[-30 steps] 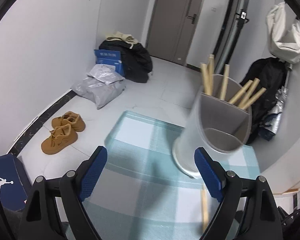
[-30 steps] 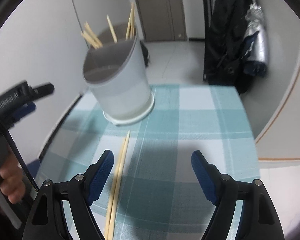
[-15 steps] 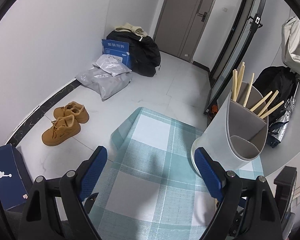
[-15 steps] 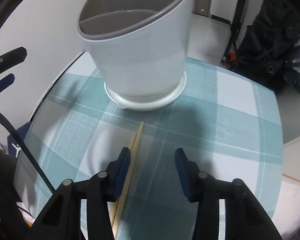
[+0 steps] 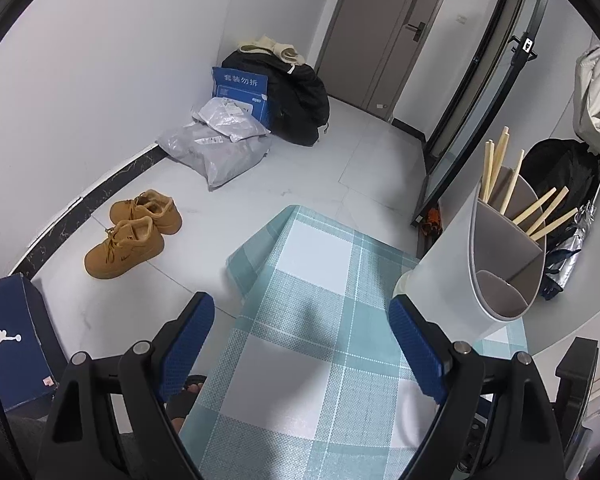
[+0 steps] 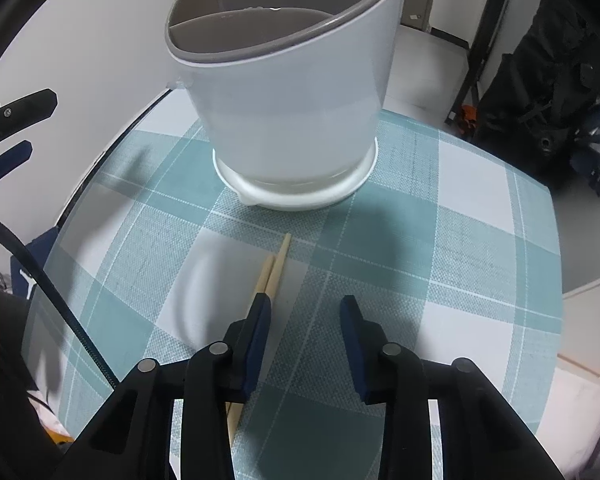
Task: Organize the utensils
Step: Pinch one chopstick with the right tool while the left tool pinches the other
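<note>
A white utensil holder (image 6: 296, 92) with a grey divided inside stands on the checked tablecloth (image 6: 420, 248). In the left wrist view the holder (image 5: 480, 272) has several wooden chopsticks (image 5: 540, 212) standing in its far compartments. A pair of chopsticks (image 6: 274, 266) lies flat on the cloth in front of the holder. My right gripper (image 6: 306, 320) is low over the cloth, partly open, with the chopsticks running under its left finger (image 6: 260, 320). My left gripper (image 5: 300, 332) is wide open and empty, left of the holder.
The table edge drops off at left and far side. On the floor lie tan shoes (image 5: 132, 228), grey parcels (image 5: 220, 148), a black bag (image 5: 296, 100) and a blue shoebox (image 5: 8, 340). Dark bags (image 6: 540, 80) stand beyond the table.
My right gripper has dropped toward the lying chopsticks and narrowed from wide open. My left gripper has drawn back and left from the holder, still open.
</note>
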The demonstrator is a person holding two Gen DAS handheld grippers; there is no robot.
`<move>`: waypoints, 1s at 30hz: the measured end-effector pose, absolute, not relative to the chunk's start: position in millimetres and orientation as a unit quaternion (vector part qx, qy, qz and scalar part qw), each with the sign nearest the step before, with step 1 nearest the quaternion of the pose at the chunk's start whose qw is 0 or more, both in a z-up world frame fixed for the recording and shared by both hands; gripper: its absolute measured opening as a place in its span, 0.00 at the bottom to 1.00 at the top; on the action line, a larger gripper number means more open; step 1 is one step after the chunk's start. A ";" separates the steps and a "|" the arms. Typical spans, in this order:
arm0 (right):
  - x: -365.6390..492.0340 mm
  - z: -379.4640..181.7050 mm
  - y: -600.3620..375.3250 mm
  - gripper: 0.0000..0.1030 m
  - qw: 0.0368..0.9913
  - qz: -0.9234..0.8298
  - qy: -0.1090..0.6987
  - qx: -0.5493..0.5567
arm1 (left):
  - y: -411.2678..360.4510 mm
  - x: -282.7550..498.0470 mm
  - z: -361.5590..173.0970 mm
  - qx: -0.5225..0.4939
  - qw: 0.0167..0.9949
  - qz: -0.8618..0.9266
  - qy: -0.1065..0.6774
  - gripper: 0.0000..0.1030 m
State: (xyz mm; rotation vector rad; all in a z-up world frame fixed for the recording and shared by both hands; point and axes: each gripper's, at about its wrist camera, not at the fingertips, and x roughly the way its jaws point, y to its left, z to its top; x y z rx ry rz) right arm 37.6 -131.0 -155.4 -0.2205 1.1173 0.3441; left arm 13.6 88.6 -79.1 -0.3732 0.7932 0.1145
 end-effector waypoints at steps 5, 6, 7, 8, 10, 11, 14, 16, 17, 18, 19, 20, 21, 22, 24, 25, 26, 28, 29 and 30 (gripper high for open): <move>34.7 -156.0 -122.4 0.28 0.826 0.170 0.526 -0.109 | 89.9 13.0 -79.7 -0.182 0.903 0.057 0.385 0.84; 39.3 -159.2 -121.9 0.28 0.823 0.168 0.530 -0.113 | 90.7 13.1 -80.1 -0.185 0.902 0.056 0.387 0.84; 39.8 -159.0 -119.8 0.28 0.826 0.165 0.525 -0.120 | 91.8 12.9 -80.5 -0.187 0.901 0.056 0.389 0.84; 41.2 -159.2 -118.5 0.27 0.826 0.166 0.524 -0.122 | 92.8 12.9 -80.7 -0.188 0.900 0.056 0.390 0.84; 44.8 -160.1 -118.5 0.27 0.829 0.164 0.523 -0.116 | 93.4 11.7 -79.4 -0.189 0.901 0.055 0.386 0.84; 45.9 -160.3 -117.9 0.27 0.830 0.164 0.521 -0.115 | 93.3 11.8 -79.0 -0.187 0.902 0.056 0.385 0.84; 48.6 -161.6 -114.0 0.20 0.833 0.164 0.516 -0.117 | 93.5 13.1 -79.4 -0.184 0.903 0.057 0.384 0.84; 50.9 -162.0 -109.6 0.15 0.834 0.170 0.511 -0.121 | 95.5 15.7 -81.8 -0.187 0.899 0.058 0.391 0.84; 51.6 -162.0 -107.8 0.07 0.831 0.178 0.513 -0.120 | 96.2 15.7 -82.7 -0.190 0.898 0.059 0.392 0.84; 51.6 -161.6 -108.1 0.06 0.828 0.185 0.517 -0.115 | 97.0 15.4 -83.5 -0.192 0.898 0.060 0.391 0.84; 51.5 -161.6 -109.6 0.05 0.827 0.187 0.517 -0.113 | 97.3 15.7 -83.7 -0.191 0.898 0.061 0.391 0.84; 49.6 -161.0 -110.8 0.04 0.827 0.188 0.518 -0.112 | 97.2 16.0 -83.9 -0.190 0.898 0.062 0.392 0.84; 48.5 -160.8 -113.1 0.04 0.827 0.187 0.518 -0.110 | 96.8 16.4 -84.4 -0.190 0.897 0.061 0.394 0.84; 49.4 -161.0 -116.7 0.04 0.827 0.185 0.519 -0.107 | 96.2 16.4 -85.0 -0.191 0.896 0.061 0.396 0.84; 45.9 -159.2 -124.9 0.04 0.830 0.180 0.519 -0.095 | 94.4 16.2 -85.6 -0.192 0.894 0.058 0.400 0.84; 47.7 -159.6 -130.2 0.04 0.832 0.178 0.518 -0.091 | 92.8 15.9 -85.7 -0.190 0.894 0.058 0.402 0.84; 46.4 -158.7 -135.5 0.04 0.834 0.175 0.517 -0.080 | 90.5 15.1 -85.0 -0.185 0.896 0.059 0.400 0.84; 42.9 -157.0 -145.5 0.04 0.837 0.170 0.517 -0.057 | 83.9 12.4 -81.6 -0.169 0.902 0.063 0.392 0.84; 41.6 -156.1 -149.2 0.04 0.838 0.171 0.516 -0.048 | 81.9 11.9 -80.5 -0.163 0.904 0.063 0.390 0.84; 40.0 -154.8 -153.2 0.04 0.838 0.174 0.516 -0.038 | 79.3 11.0 -79.6 -0.157 0.906 0.059 0.388 0.84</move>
